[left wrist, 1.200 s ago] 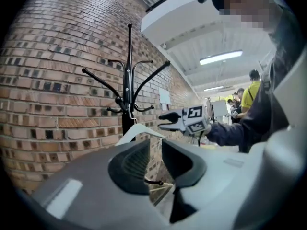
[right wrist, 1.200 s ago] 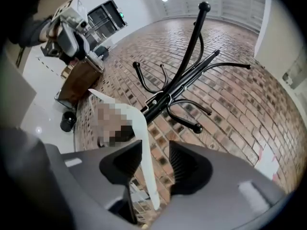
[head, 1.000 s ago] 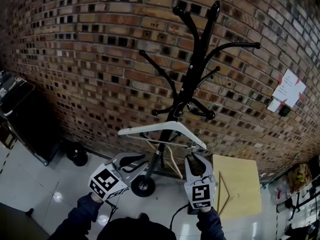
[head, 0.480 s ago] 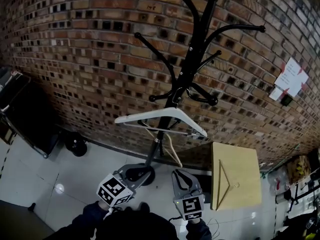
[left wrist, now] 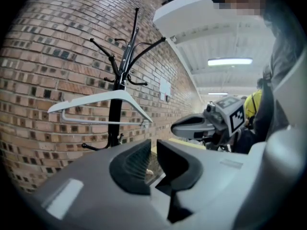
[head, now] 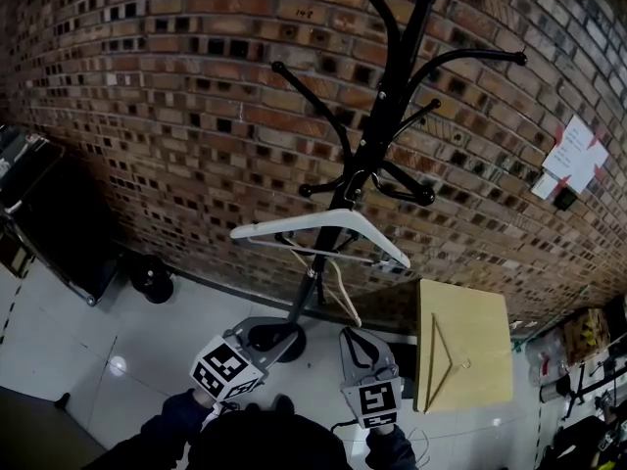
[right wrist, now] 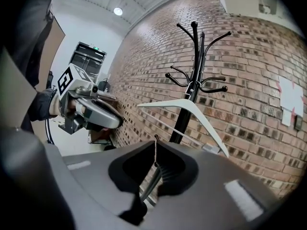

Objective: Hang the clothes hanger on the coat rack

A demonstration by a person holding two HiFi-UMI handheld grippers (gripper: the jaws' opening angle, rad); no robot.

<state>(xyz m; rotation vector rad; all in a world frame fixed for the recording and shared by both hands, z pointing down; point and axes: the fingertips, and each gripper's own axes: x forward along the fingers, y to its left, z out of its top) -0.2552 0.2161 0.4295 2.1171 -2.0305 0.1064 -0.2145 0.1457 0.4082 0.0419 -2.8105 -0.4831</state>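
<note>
A white clothes hanger [head: 323, 225] hangs by its hook from a low arm of the black coat rack [head: 387, 96], against the brick wall. Both grippers sit well below it, near the rack's foot, and touch nothing. My left gripper [head: 266, 333] is shut and empty; my right gripper [head: 359, 341] is shut and empty beside it. In the left gripper view the hanger [left wrist: 105, 99] and rack [left wrist: 122, 66] stand beyond the shut left gripper [left wrist: 152, 147]. The right gripper view shows the hanger [right wrist: 187, 107] and rack [right wrist: 195, 61] past the shut right gripper [right wrist: 155, 157].
A light wooden hanger [head: 338, 287] hangs lower on the rack, behind the white one. A wooden board [head: 480, 311] at the right carries another hanger [head: 441, 360]. A black case [head: 49, 233] stands at the left, and a paper note [head: 568, 164] is taped to the wall.
Both grippers have dropped away from the hanger toward the floor and their jaws have closed. The hanger stays on the rack's arm.
</note>
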